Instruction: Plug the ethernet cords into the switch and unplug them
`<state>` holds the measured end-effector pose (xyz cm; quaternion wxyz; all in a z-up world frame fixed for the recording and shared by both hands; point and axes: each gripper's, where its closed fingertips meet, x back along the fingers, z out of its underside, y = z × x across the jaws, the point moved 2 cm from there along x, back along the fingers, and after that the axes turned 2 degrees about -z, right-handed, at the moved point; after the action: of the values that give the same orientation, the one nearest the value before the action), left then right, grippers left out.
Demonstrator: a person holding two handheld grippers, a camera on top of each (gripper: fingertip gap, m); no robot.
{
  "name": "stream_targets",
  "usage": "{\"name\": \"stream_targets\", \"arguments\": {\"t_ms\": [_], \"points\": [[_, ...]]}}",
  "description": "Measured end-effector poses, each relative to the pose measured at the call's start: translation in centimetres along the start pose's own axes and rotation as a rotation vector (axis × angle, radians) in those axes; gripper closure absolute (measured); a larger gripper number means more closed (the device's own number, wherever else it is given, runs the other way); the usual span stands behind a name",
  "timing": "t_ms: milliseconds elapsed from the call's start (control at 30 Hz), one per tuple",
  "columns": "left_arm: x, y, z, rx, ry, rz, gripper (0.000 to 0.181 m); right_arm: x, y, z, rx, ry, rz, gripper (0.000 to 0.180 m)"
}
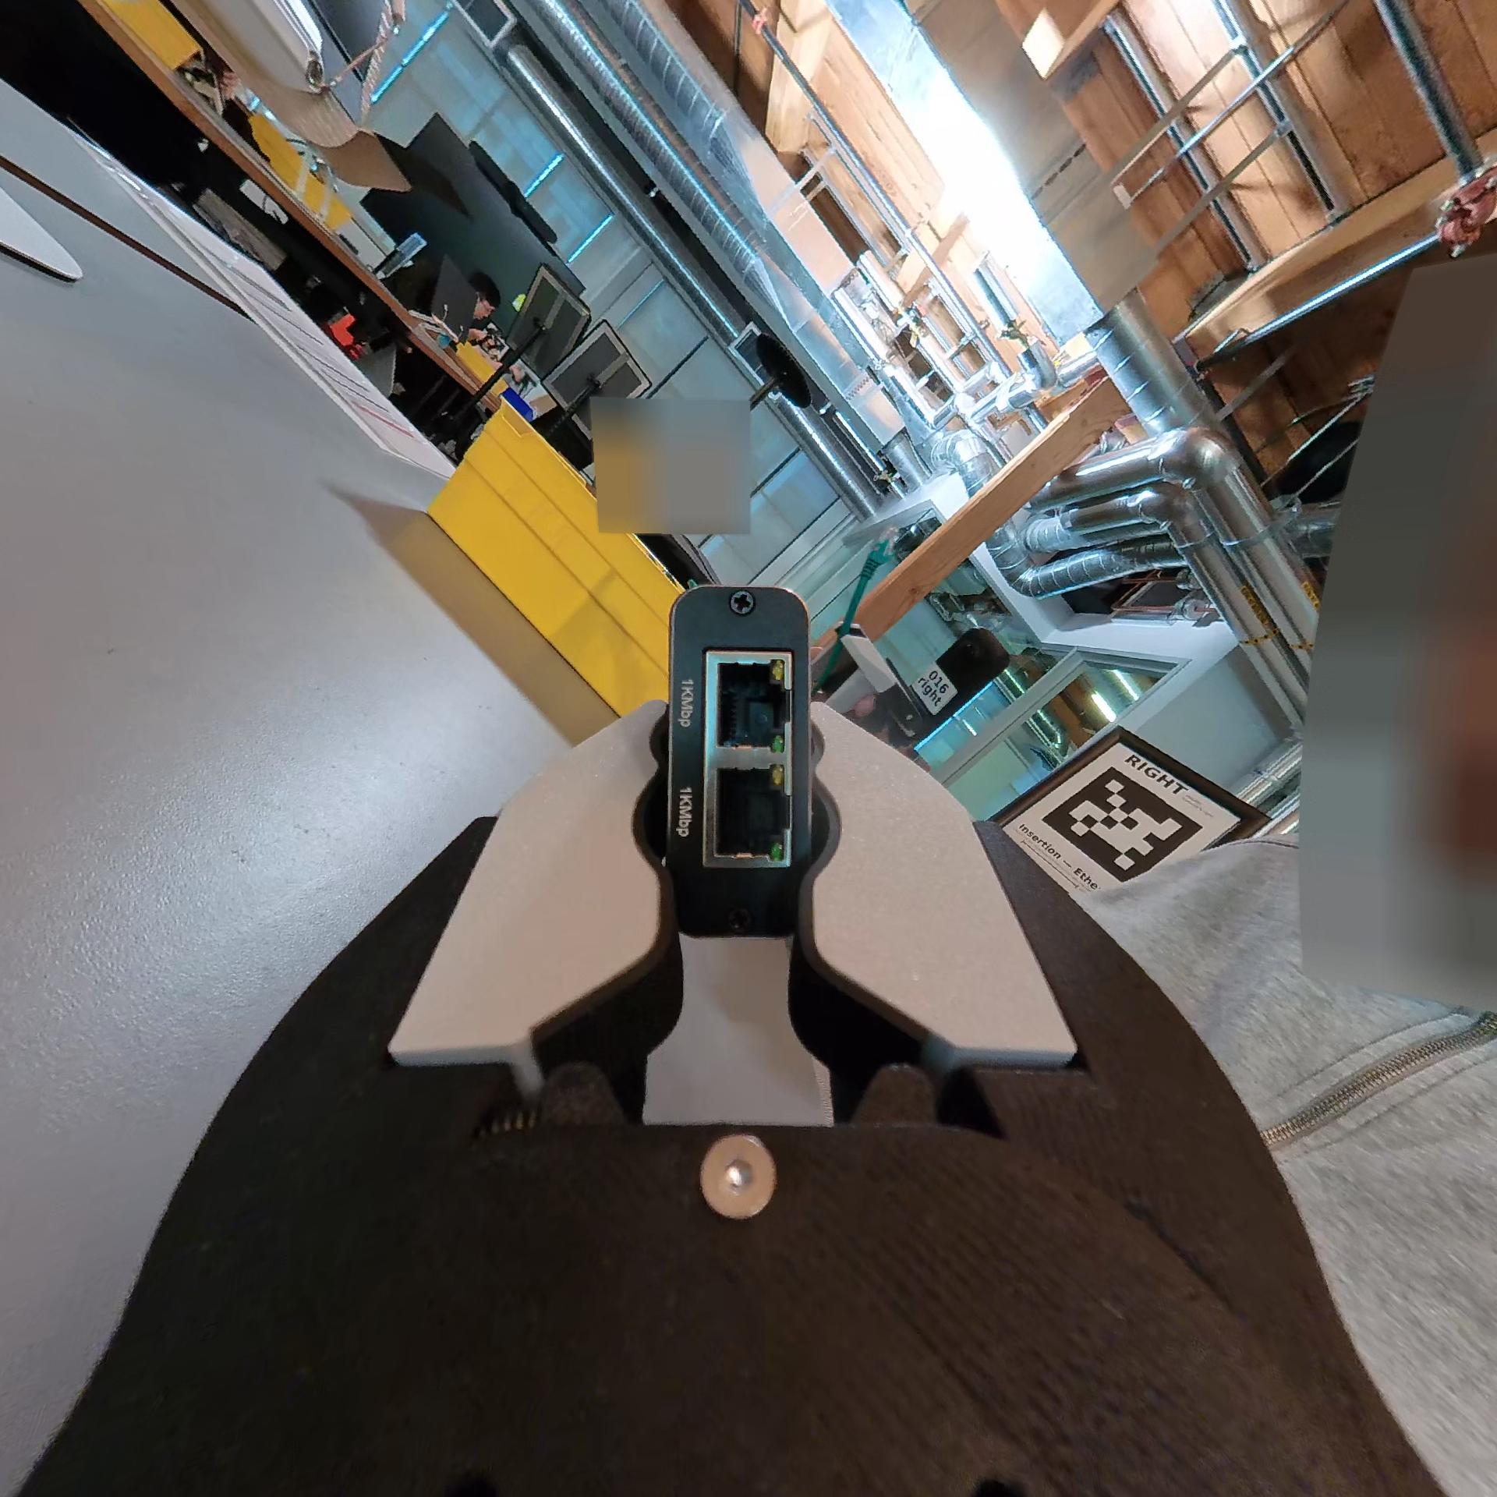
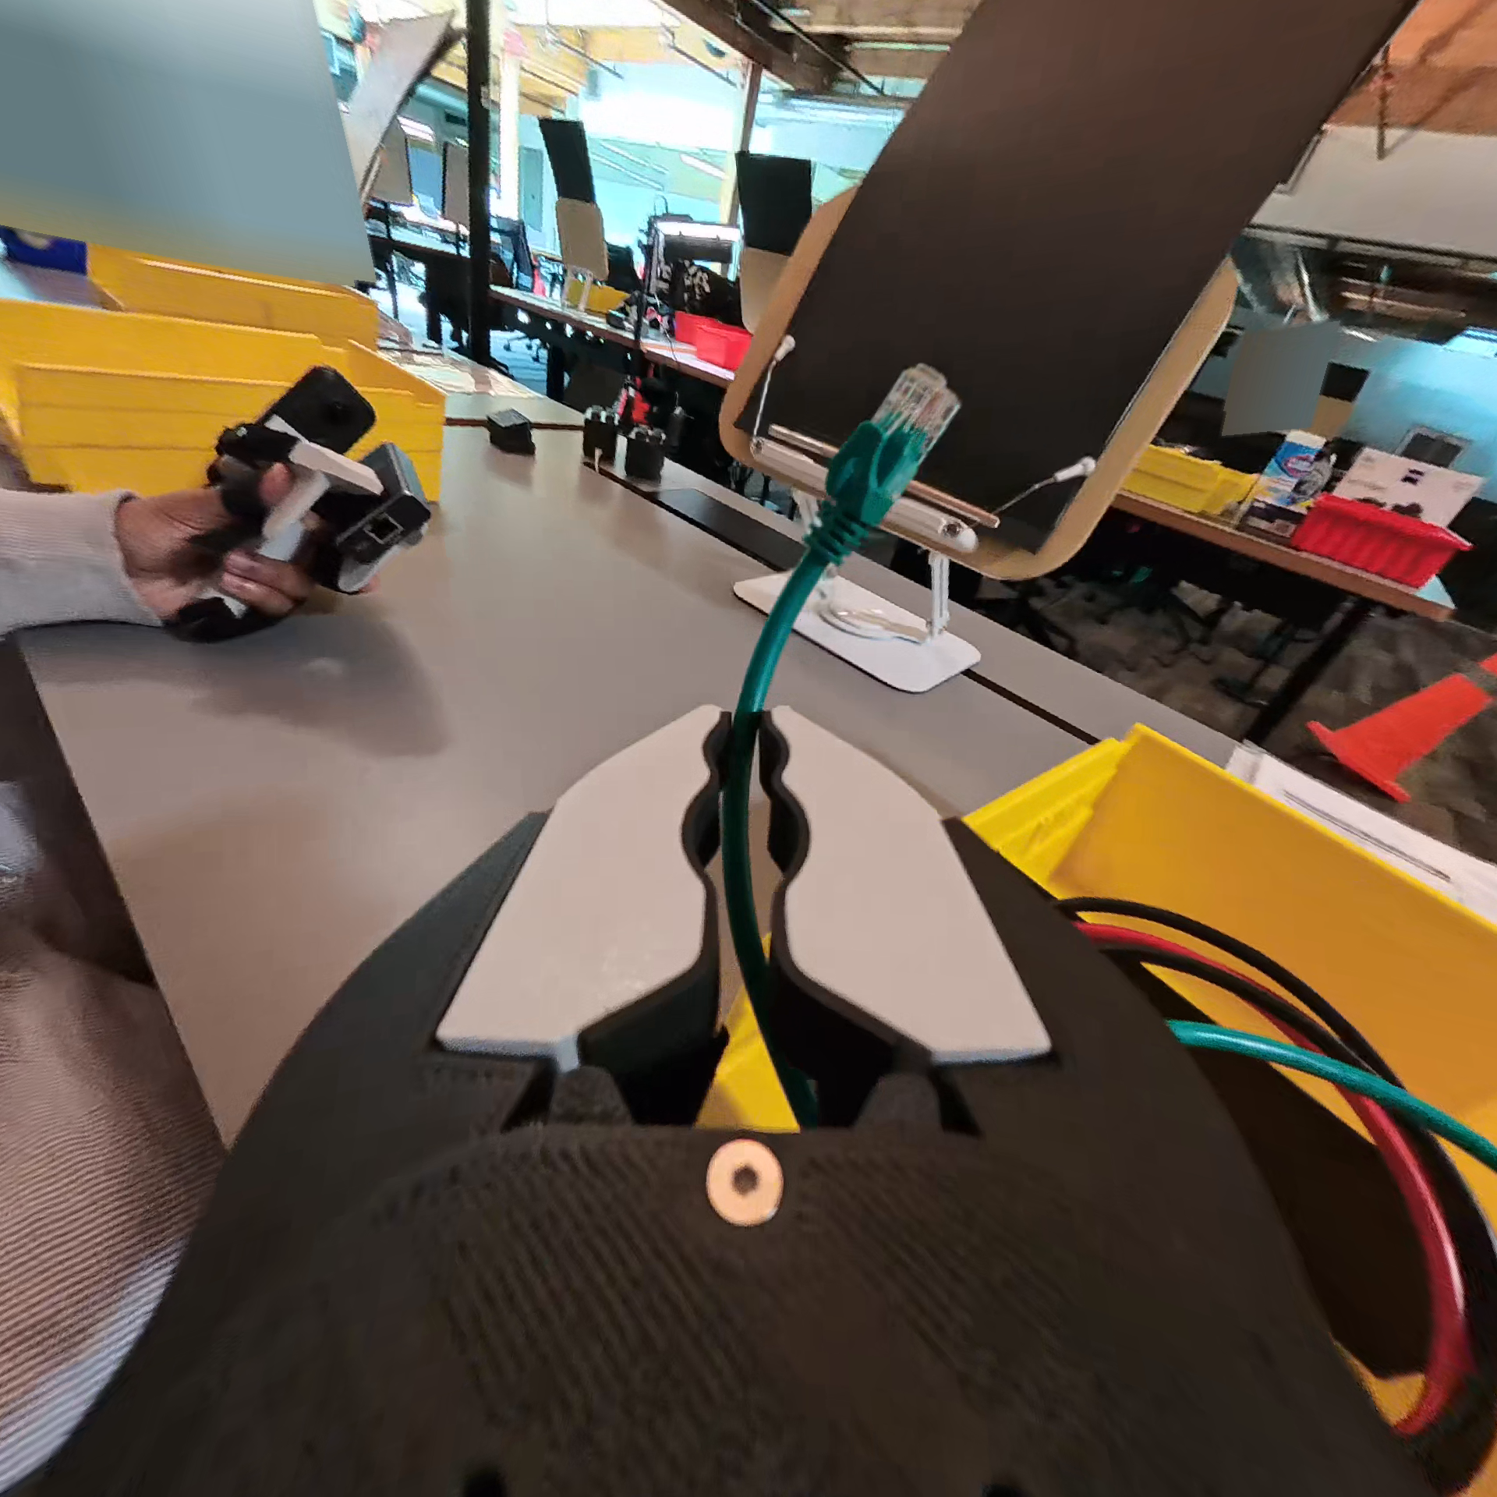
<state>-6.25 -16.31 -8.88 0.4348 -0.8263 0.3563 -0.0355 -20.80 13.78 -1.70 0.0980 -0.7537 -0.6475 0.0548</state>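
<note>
My left gripper [image 1: 739, 713] is shut on the small black switch [image 1: 739, 769], held on end with its two empty ports facing the camera. The switch also shows in the right wrist view [image 2: 381, 522], held over the grey table at the far left by a hand with the left gripper [image 2: 324, 486]. My right gripper [image 2: 747, 717] is shut on a green ethernet cord [image 2: 741, 810]. The cord rises past the fingertips and its clear plug [image 2: 919, 405] points up, free in the air. The green plug shows far off in the left wrist view [image 1: 871, 567].
A yellow bin [image 2: 1215, 891] at my right holds red [image 2: 1442, 1215], black and green cords. More yellow bins [image 2: 202, 381] stand at the far left. A tilted dark panel on a white stand [image 2: 891, 640] is behind the plug. The grey table [image 2: 486, 648] lies between the grippers.
</note>
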Motion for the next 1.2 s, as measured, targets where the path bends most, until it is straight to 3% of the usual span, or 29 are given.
{"name": "stream_targets", "arguments": {"t_ms": [167,300,467,700,900,1200], "points": [[0.0,0.0,0.0,0.001,-0.002,0.000,0.156,2.2,-1.6,-3.2,-0.018,-0.178,0.120,0.173],[0.0,0.0,0.0,0.002,-0.002,-0.001,0.156,7.6,-5.2,-6.7,-0.068,-0.388,0.339,0.173],[0.0,0.0,0.0,0.003,-0.001,-0.002,0.155,13.1,-6.7,-9.7,-0.196,-0.625,0.340,0.173],[0.0,0.0,-0.1,0.001,-0.007,-0.004,0.155,11.5,-3.6,-12.7,-0.042,-0.600,0.223,0.173],[0.1,0.0,-0.1,0.002,-0.008,-0.002,0.155,9.2,-2.2,-12.6,0.007,-0.552,0.161,0.174],[0.1,0.1,-0.2,0.001,-0.017,-0.013,0.155,8.5,-9.2,-15.9,-0.023,-0.456,0.280,0.173]]}}
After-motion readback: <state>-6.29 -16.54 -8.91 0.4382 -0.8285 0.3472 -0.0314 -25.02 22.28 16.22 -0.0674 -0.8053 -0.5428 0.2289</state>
